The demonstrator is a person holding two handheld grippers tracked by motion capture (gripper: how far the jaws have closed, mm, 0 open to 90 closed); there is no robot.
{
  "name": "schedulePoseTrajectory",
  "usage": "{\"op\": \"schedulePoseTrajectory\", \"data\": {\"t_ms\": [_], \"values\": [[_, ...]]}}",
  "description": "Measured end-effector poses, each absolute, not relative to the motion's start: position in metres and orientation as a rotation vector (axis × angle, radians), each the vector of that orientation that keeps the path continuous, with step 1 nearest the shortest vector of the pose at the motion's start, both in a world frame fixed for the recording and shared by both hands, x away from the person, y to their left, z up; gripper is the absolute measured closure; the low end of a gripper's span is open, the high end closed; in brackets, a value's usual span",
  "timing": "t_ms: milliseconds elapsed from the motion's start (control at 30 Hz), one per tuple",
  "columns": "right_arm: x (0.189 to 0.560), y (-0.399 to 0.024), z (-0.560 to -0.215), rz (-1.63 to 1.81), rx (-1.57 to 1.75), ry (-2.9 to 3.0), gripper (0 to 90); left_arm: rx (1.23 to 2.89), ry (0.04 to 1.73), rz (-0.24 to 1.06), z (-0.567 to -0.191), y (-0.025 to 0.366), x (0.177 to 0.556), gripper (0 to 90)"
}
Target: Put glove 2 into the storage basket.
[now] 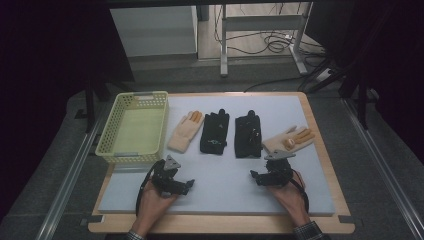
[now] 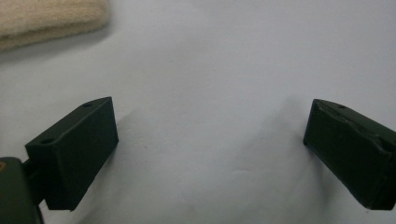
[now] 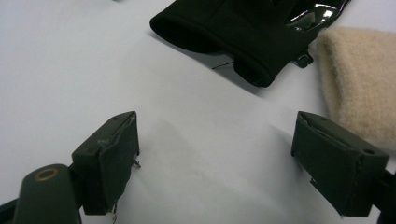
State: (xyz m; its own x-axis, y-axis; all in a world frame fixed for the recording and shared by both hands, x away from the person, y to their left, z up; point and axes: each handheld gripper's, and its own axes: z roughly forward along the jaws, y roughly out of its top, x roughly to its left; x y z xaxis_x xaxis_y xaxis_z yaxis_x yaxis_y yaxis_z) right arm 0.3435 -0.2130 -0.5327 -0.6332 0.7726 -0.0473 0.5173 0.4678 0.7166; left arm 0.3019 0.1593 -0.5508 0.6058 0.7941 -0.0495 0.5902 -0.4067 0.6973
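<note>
Four gloves are laid in a row across the pale mat of the worktop (image 1: 320, 165), beside a yellow basket (image 1: 134, 127) at the left; from left to right a cream glove (image 1: 183, 131), a black glove (image 1: 214, 132), a second black glove (image 1: 248, 134) and a second cream glove (image 1: 287, 139). The left gripper (image 1: 186, 185) is held low over bare mat, just short of the first cream glove, its fingers (image 2: 77, 156) spread wide with nothing between them; the right gripper (image 1: 256, 176) is held likewise, near the cuffs of the second black glove (image 3: 224, 32) and the second cream glove (image 3: 362, 79), fingers (image 3: 338, 161) apart and empty.

The gloves are judged light, soft and limp; folding and dangling are to be expected once one is lifted, and little can be harmed by a firm pinch. The knitted cream fabric should be gripped easily; the glossy patches on the black glove may prove slicker. The cuff, being the thicker rolled edge and nearest the grippers, is judged the best place to take hold, pinched against the mat.

The basket's floor is partly hidden by its near wall; the markings on the black gloves are too small to read; in the left gripper view the cream glove (image 2: 46, 21) is cut off at the corner.
</note>
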Motion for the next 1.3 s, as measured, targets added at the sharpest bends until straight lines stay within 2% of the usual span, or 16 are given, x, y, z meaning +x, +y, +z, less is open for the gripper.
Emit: {"op": "schedulePoseTrajectory", "data": {"t_ms": [433, 567, 800, 867, 1067, 1200, 1300], "values": [[0.349, -0.219, -0.516, 1.023, 1.106, 2.365, 25.5, 2.141, 1.087, 0.380, -0.551, 0.159, 0.302, 3.1], [0.357, -0.219, -0.506, 1.036, 1.084, 2.369, 34.0, 2.141, 1.087, 0.380, -0.551, 0.159, 0.302, 3.1], [0.375, -0.214, -0.496, 1.024, 1.068, 2.370, 41.4, 2.141, 1.087, 0.380, -0.551, 0.159, 0.302, 3.1], [0.386, -0.210, -0.493, 1.001, 1.049, 2.369, 47.7, 2.142, 1.086, 0.380, -0.551, 0.160, 0.302, 3.1], [0.415, -0.203, -0.491, 0.989, 1.051, 2.362, 56.7, 2.141, 1.087, 0.380, -0.551, 0.159, 0.302, 3.1], [0.429, -0.198, -0.493, 0.977, 1.057, 2.362, 56.7, 2.141, 1.086, 0.380, -0.551, 0.159, 0.302, 3.1], [0.446, -0.191, -0.496, 0.963, 1.057, 2.368, 49.5, 2.140, 1.086, 0.379, -0.551, 0.159, 0.302, 3.1]]}}
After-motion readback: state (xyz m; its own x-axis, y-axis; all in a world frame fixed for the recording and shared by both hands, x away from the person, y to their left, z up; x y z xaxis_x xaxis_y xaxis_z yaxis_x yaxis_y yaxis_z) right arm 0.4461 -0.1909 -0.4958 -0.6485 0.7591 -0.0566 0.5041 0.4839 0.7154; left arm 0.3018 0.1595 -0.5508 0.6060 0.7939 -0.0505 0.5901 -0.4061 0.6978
